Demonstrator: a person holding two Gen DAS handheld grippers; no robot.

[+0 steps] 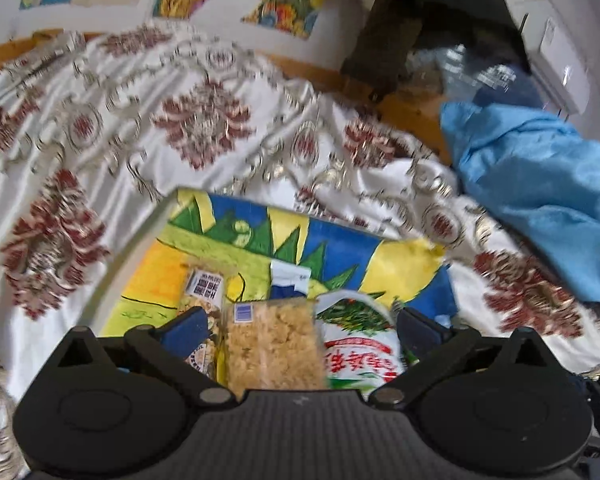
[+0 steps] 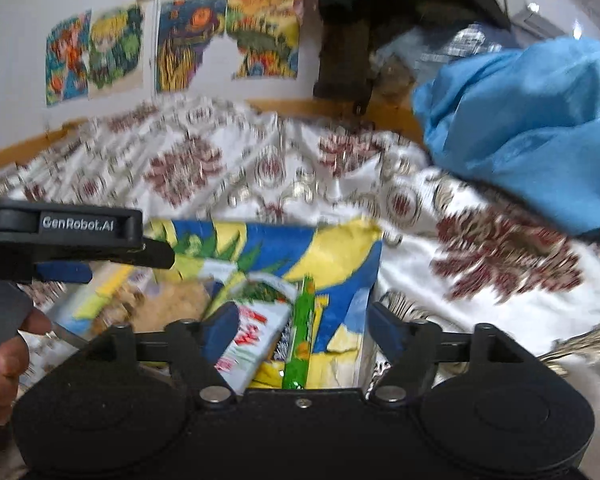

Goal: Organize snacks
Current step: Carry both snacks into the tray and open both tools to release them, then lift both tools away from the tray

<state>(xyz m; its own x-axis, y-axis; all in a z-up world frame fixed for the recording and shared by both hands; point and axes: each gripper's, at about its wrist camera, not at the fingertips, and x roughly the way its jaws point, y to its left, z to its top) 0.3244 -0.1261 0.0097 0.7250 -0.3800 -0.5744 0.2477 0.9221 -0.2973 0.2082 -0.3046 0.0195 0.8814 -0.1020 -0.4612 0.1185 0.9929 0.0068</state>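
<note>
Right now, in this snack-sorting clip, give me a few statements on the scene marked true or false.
1. Both hand-held grippers, left and right, stand open. True.
2. The snacks lie on a plain grey tray. False: they lie on a colourful painted sheet.
3. A clear pack of pale crunchy pieces lies between the left gripper's fingers, unpinched. True.
4. The green stick pack stands upright. False: it lies flat.
5. The crumpled cloth to the right is red. False: it is blue.
</note>
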